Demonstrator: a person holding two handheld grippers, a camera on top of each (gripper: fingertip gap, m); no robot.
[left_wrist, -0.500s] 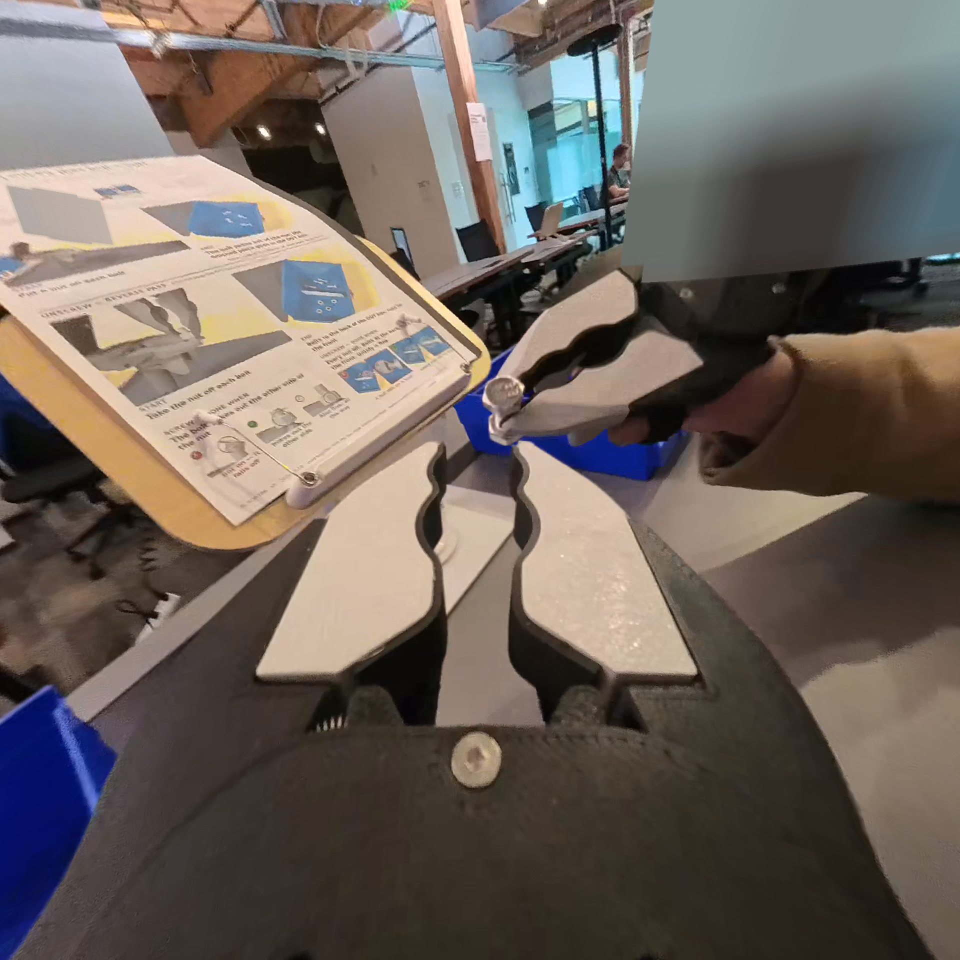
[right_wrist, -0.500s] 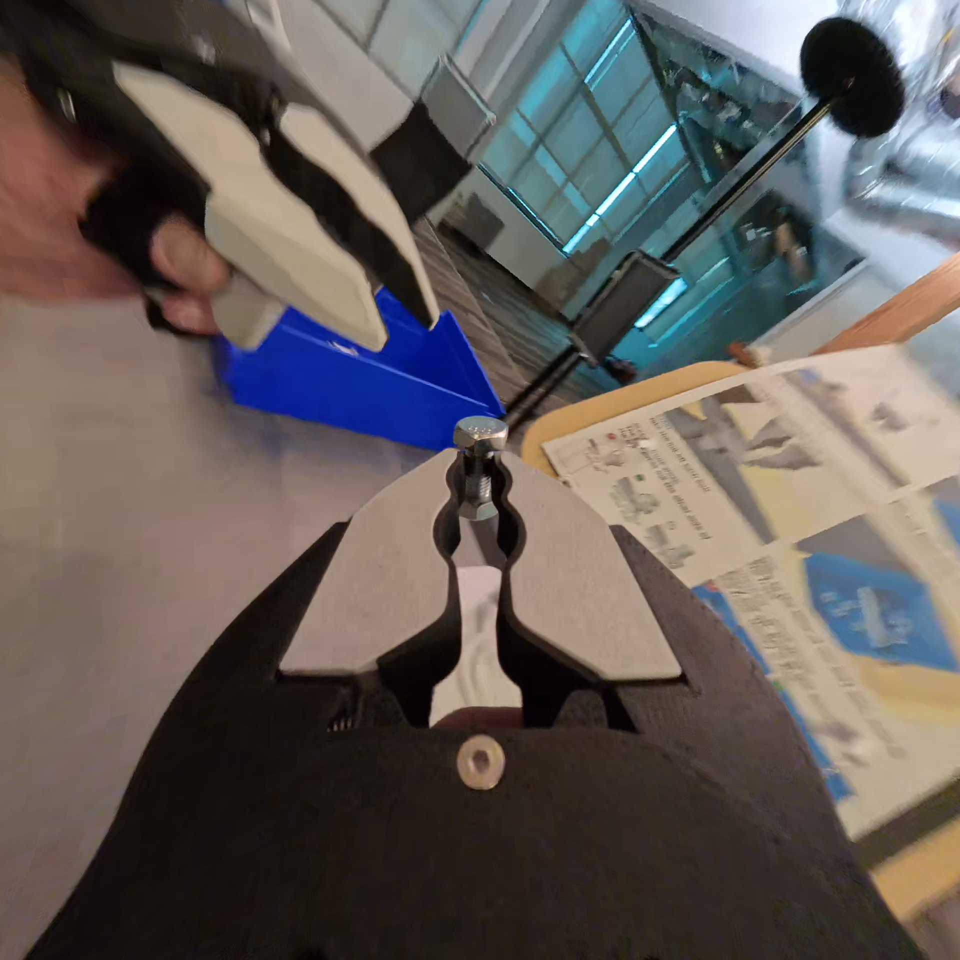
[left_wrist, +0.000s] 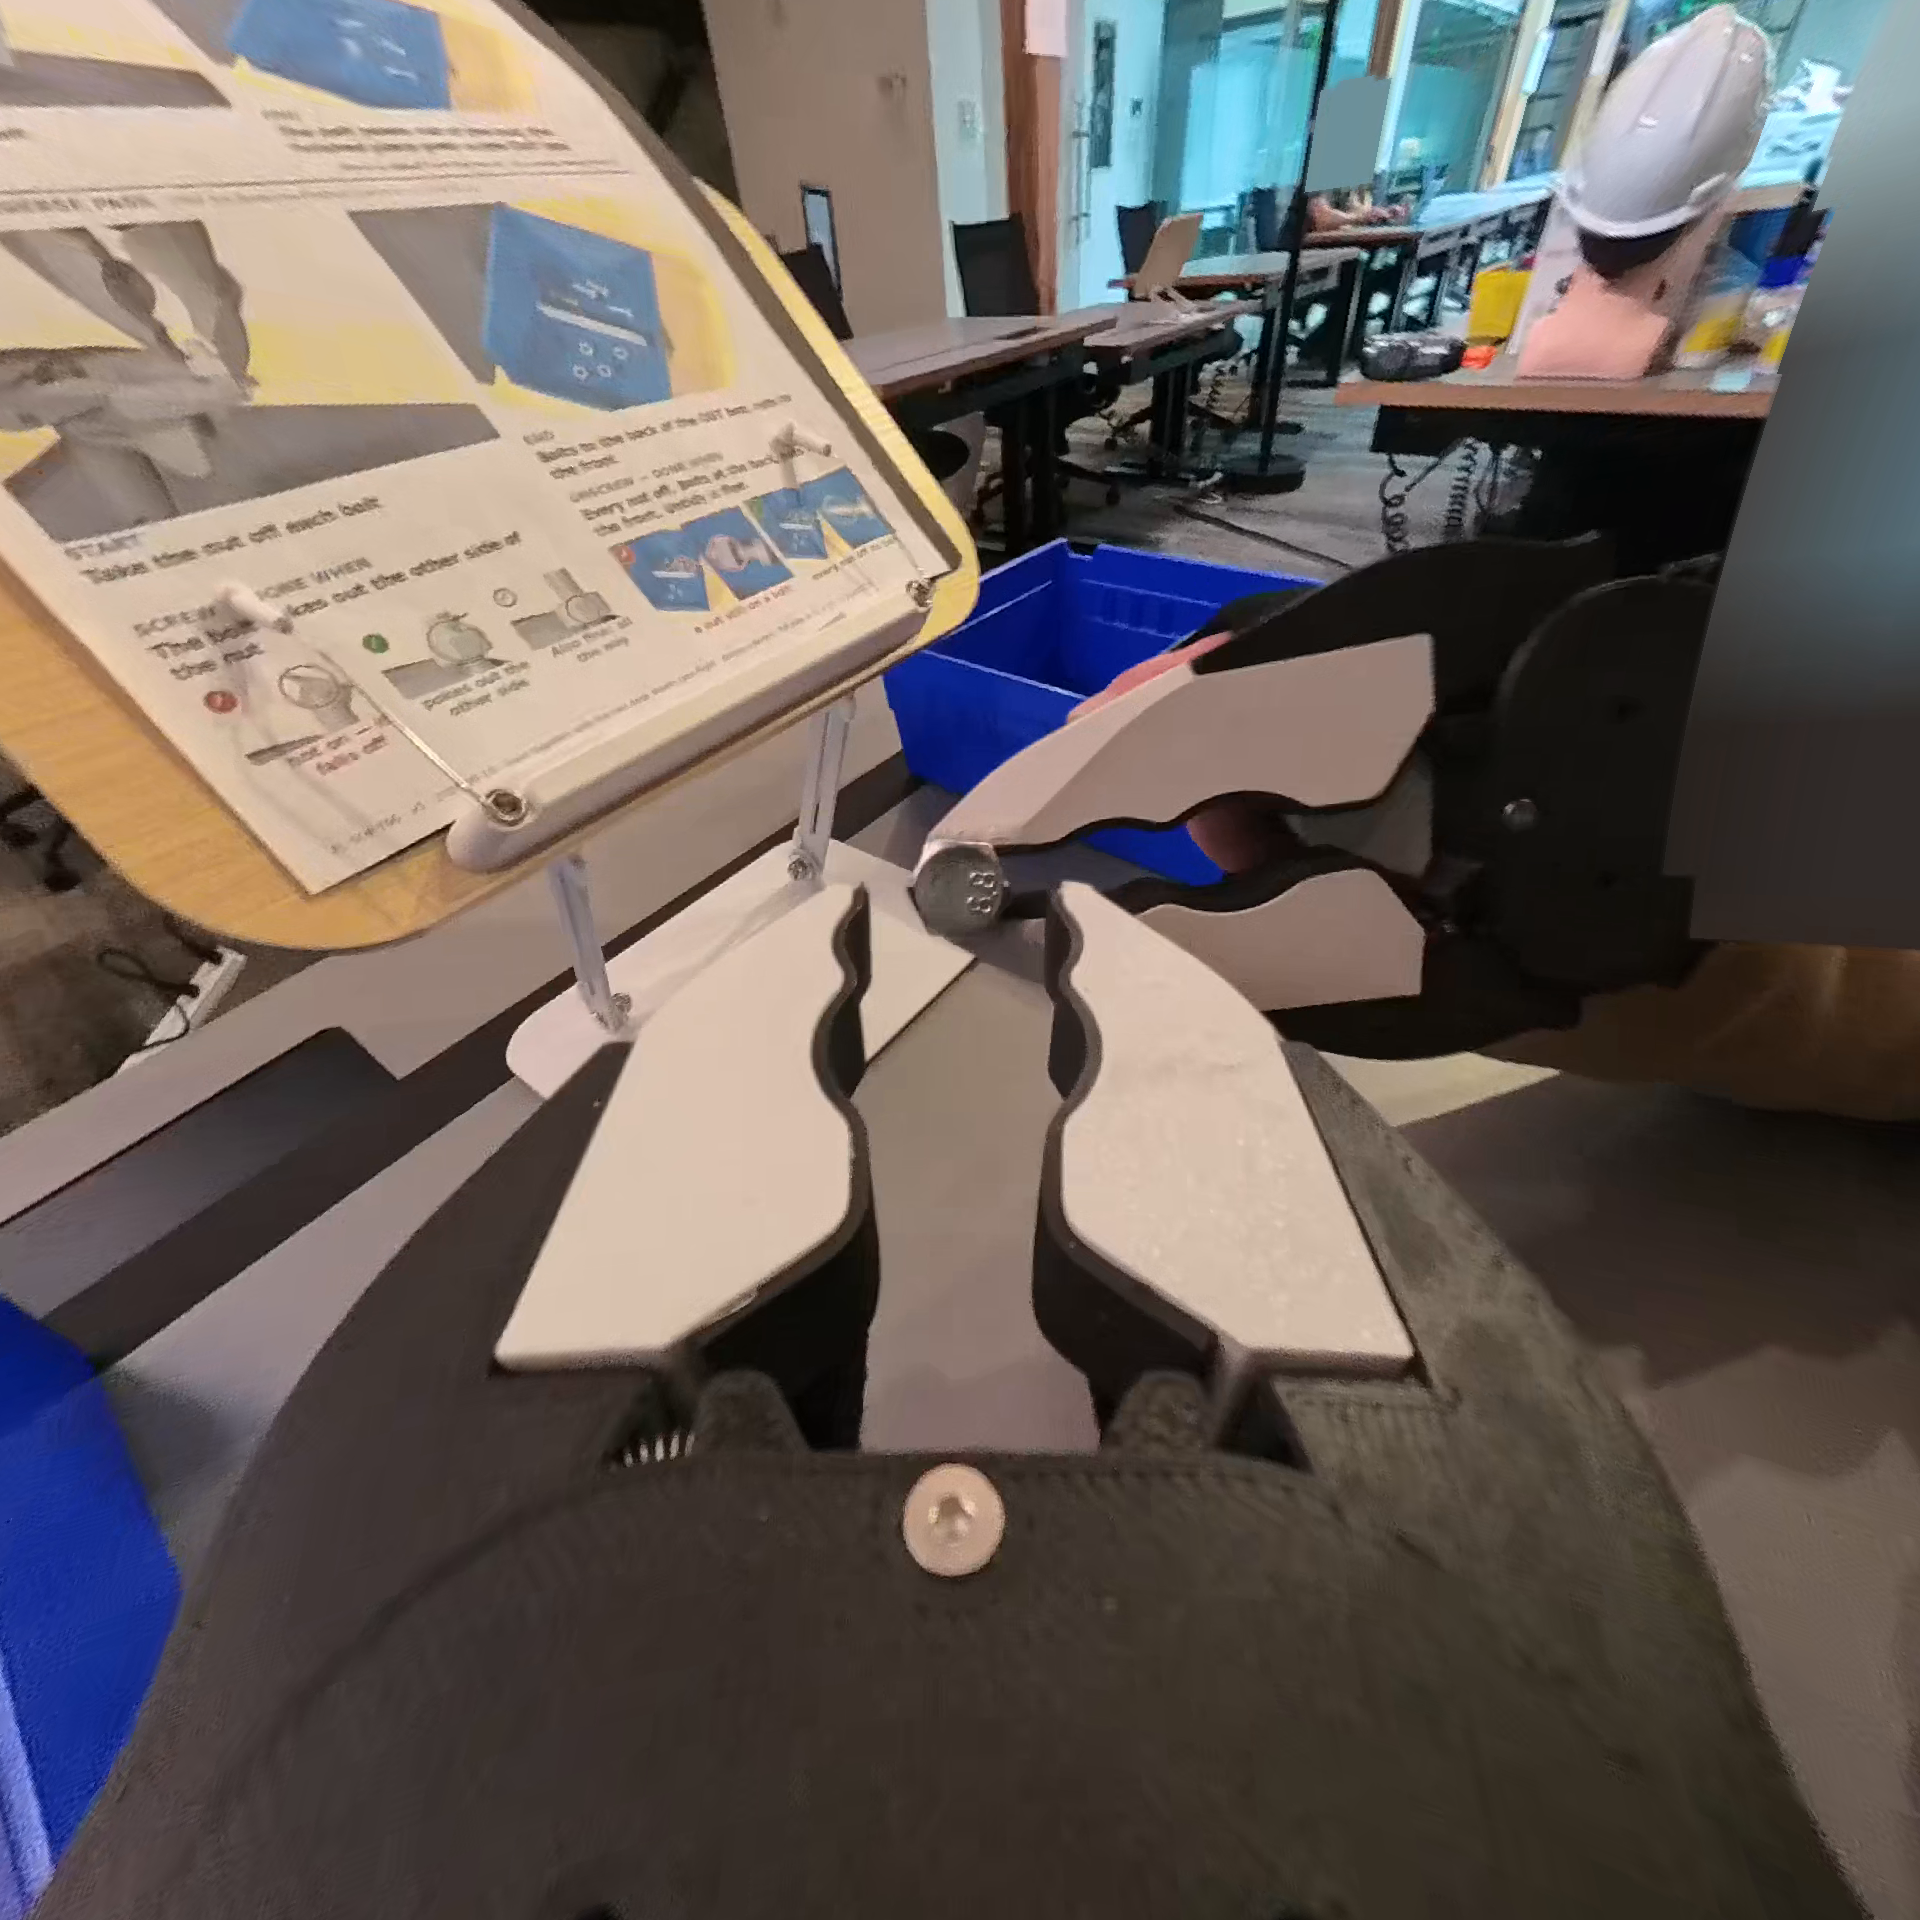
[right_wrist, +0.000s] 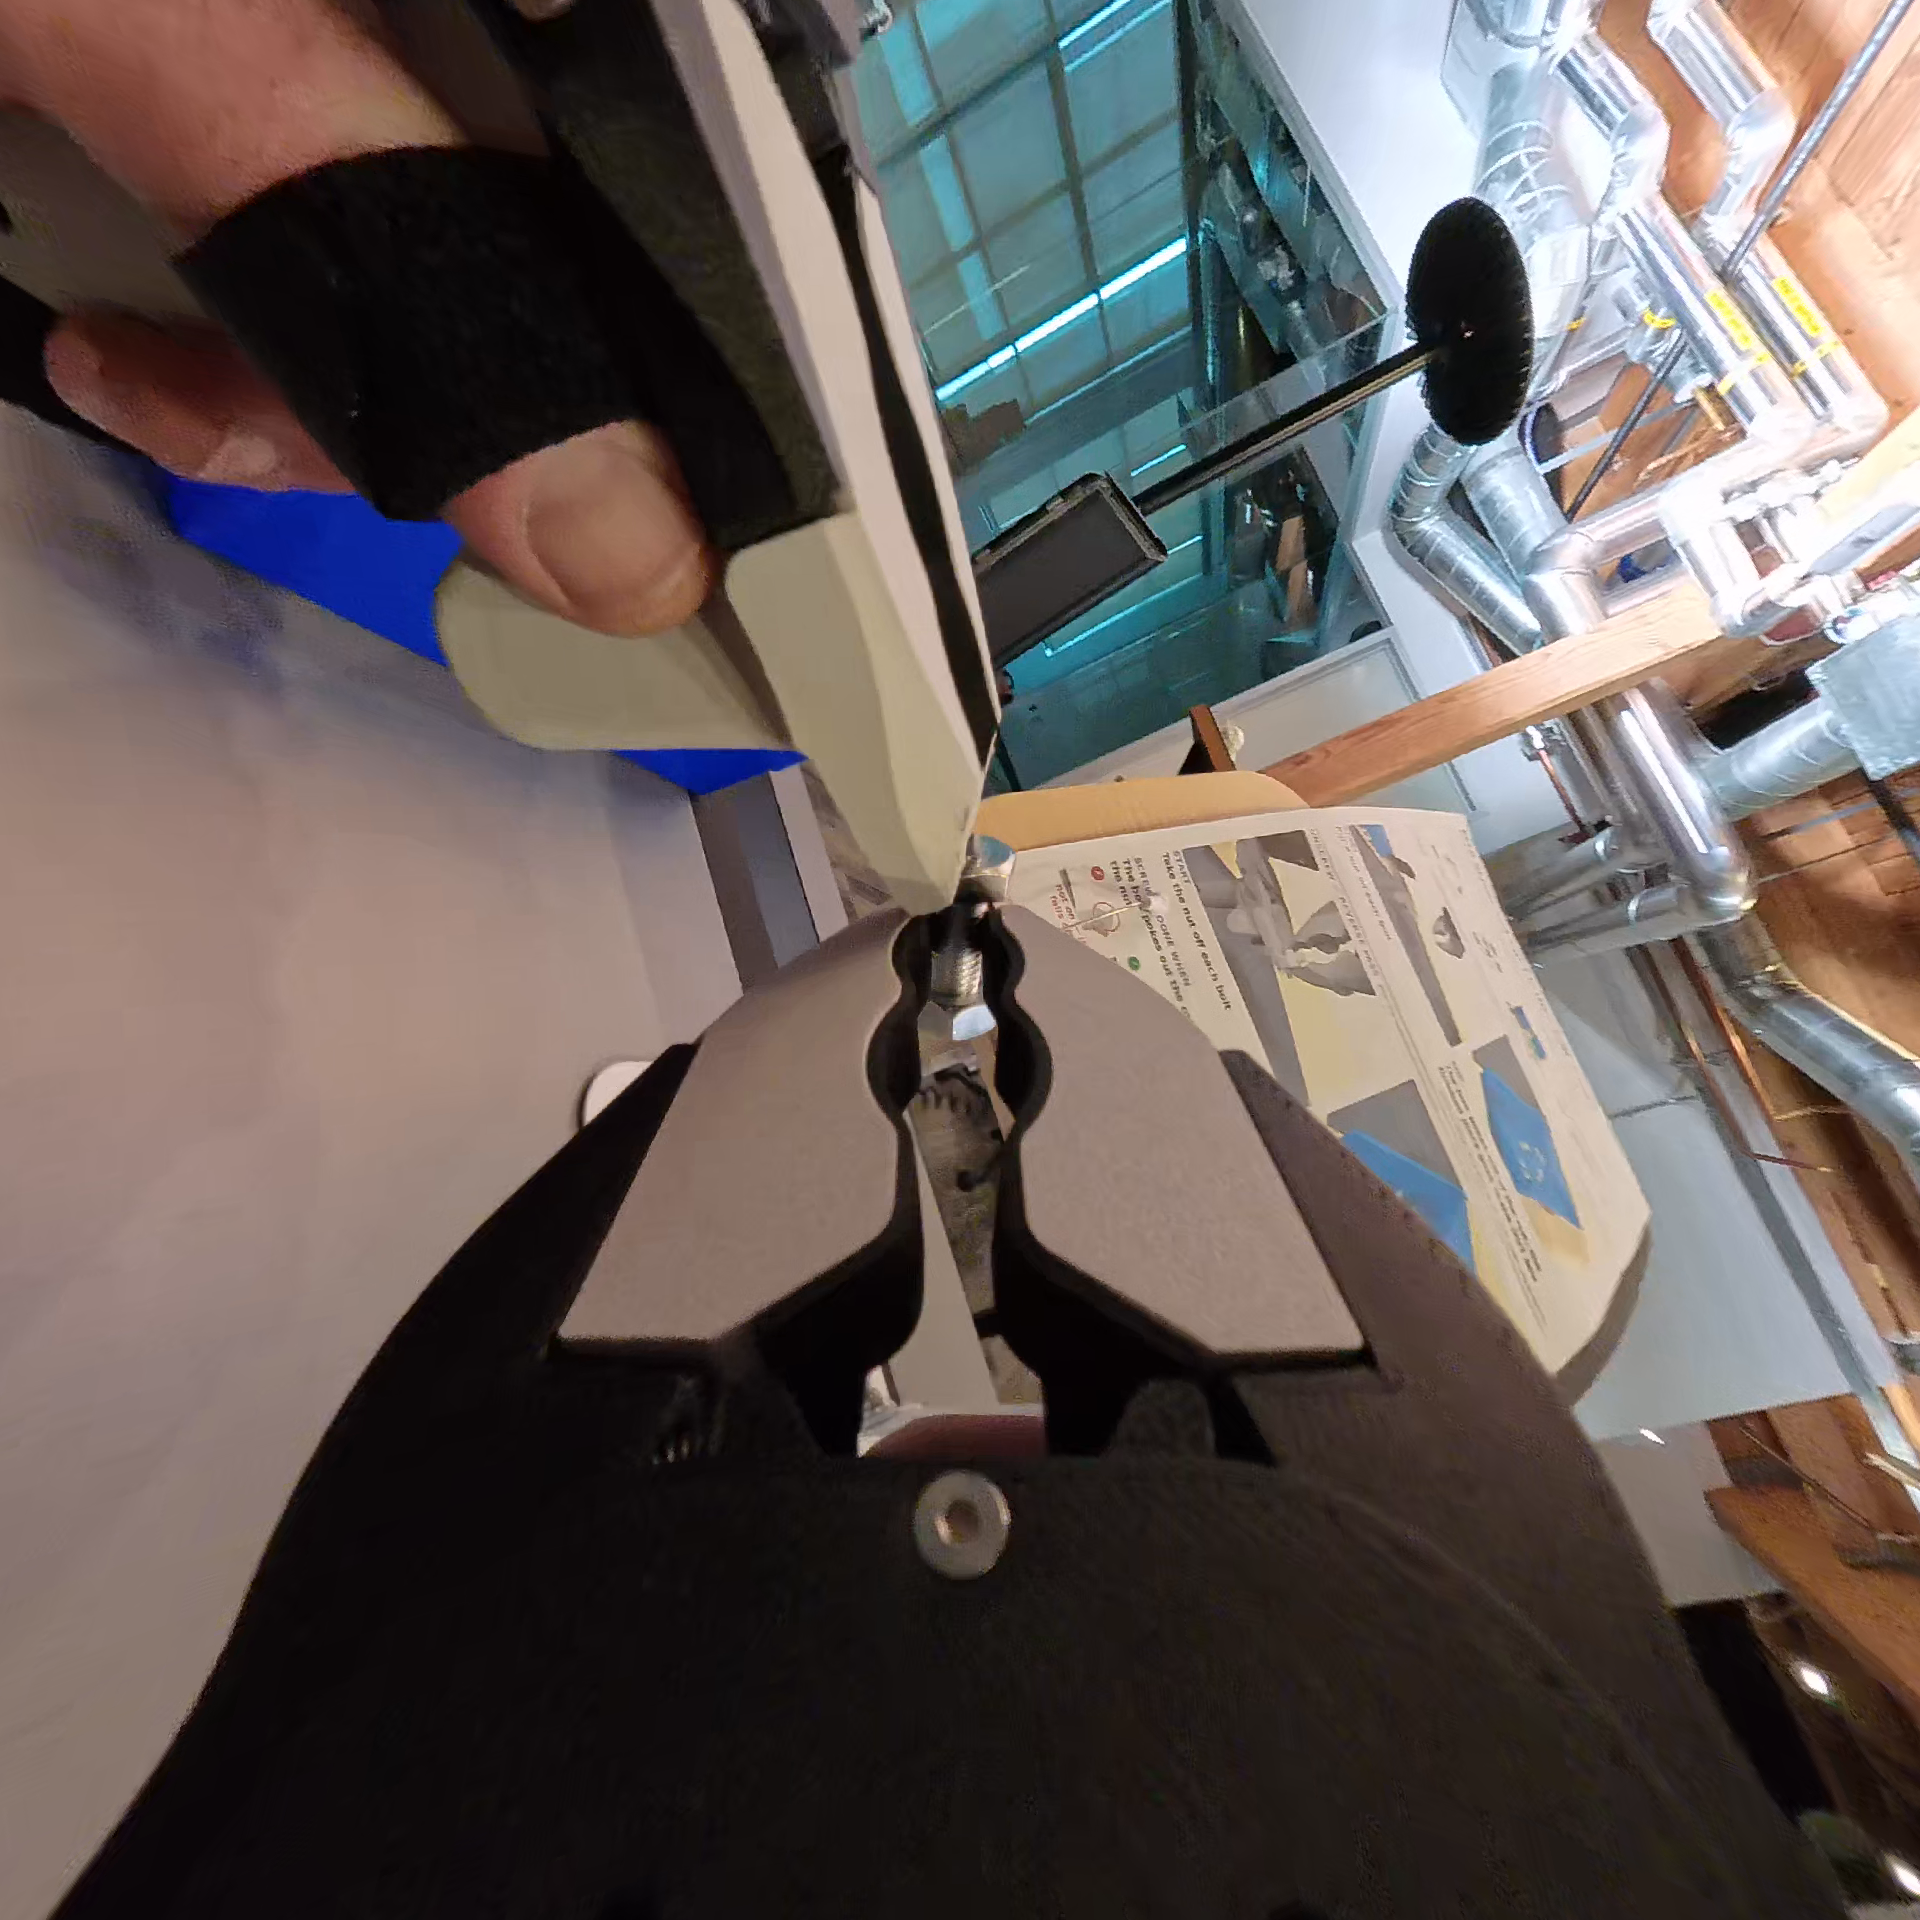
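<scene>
Steel bolt (left_wrist: 961, 891), clamped in the right gripper (left_wrist: 997, 883) just in front of the blue bin (left_wrist: 997, 665), sits at the tips of the left gripper (left_wrist: 951, 930), whose jaws stand apart, empty.

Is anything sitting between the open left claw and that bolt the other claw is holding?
Nothing visible. The left gripper is open, and the bolt clamped in the right gripper sits just beyond its fingertips, with only bare table behind it.
</scene>
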